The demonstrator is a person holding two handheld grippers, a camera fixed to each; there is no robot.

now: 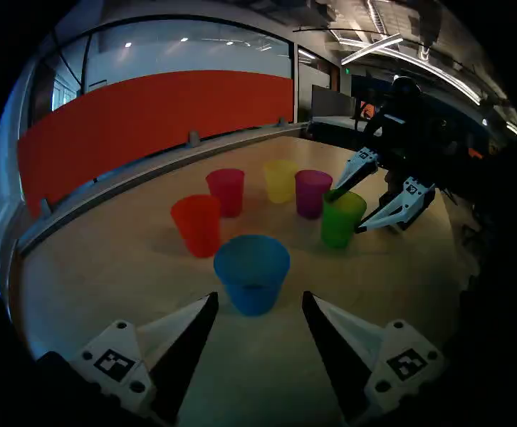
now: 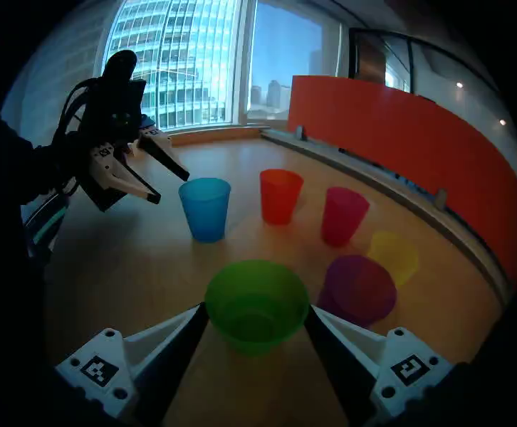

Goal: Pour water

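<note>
Over the table (image 2: 116,270), the right gripper (image 2: 255,307), spread wide, straddles the green cup (image 2: 256,329); the left gripper (image 1: 259,294) gapes empty.

- Six cups stand on the worktop (image 1: 102,299)
- The nearest cup (image 1: 251,274) is just before the left gripper (image 1: 258,297)
- The right-hand cup (image 1: 342,218) is between the fingers of the right gripper (image 1: 346,211)
- A fourth cup (image 1: 198,224) stands left behind the nearest cup
- A row of three cups (image 1: 280,180) is farther back, toward the partition (image 1: 152,121)

The left hand-held gripper (image 1: 258,297) and right hand-held gripper (image 2: 256,307) both point forward, fingers spread wide.
</note>
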